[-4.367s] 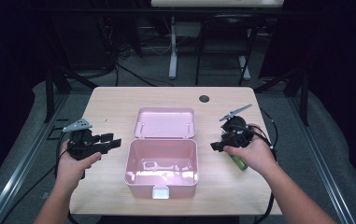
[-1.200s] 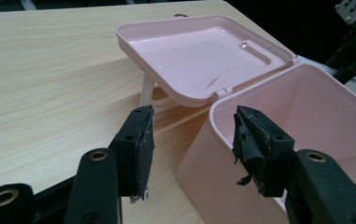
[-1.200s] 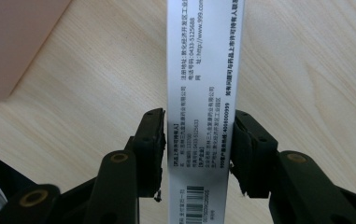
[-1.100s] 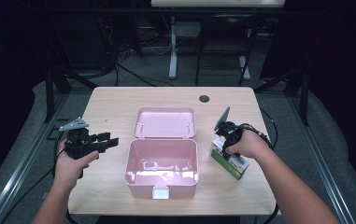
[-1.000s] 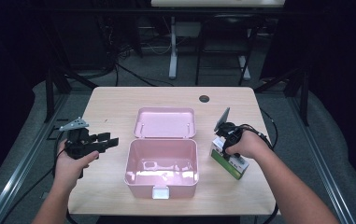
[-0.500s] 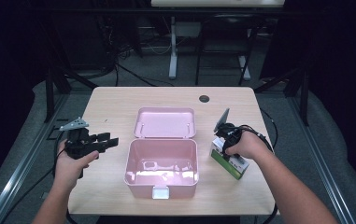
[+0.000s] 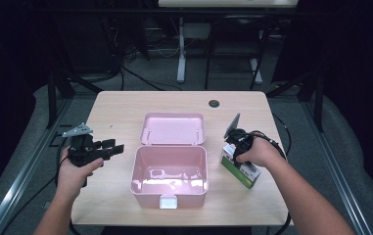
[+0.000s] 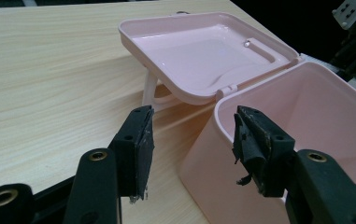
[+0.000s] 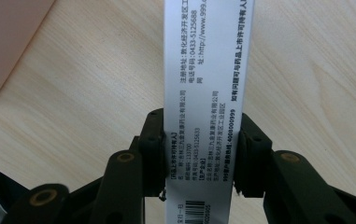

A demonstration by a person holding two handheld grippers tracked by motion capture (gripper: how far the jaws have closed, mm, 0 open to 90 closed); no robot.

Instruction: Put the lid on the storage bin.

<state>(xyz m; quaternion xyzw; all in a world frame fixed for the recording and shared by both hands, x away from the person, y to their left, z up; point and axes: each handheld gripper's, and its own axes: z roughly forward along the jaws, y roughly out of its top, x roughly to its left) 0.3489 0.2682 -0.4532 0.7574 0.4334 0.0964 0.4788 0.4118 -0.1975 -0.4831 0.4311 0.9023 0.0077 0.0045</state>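
An open pink plastic box (image 7: 169,194) stands at the table's middle, its lid (image 7: 173,128) folded back behind it; the inside looks empty. A white and green medicine carton (image 7: 243,172) lies on the table to its right. My right gripper (image 7: 233,152) points down onto the carton's near end. In the right gripper view the printed white carton (image 9: 203,70) sits between the jaws, which have just been closing, and both pads of the right gripper (image 9: 202,122) press its sides. My left gripper (image 7: 119,146) hovers open left of the box, its jaws (image 8: 192,135) empty beside the box wall (image 8: 203,163).
A round dark cable hole (image 7: 214,103) lies in the tabletop near the far edge. Bare wood stretches left of the lid (image 8: 203,51). The other gripper (image 8: 353,28) shows beyond the box. Cables trail off both table sides.
Since the earliest frame my right gripper has tipped down and settled on the carton. Over the last second neither hand has visibly moved.
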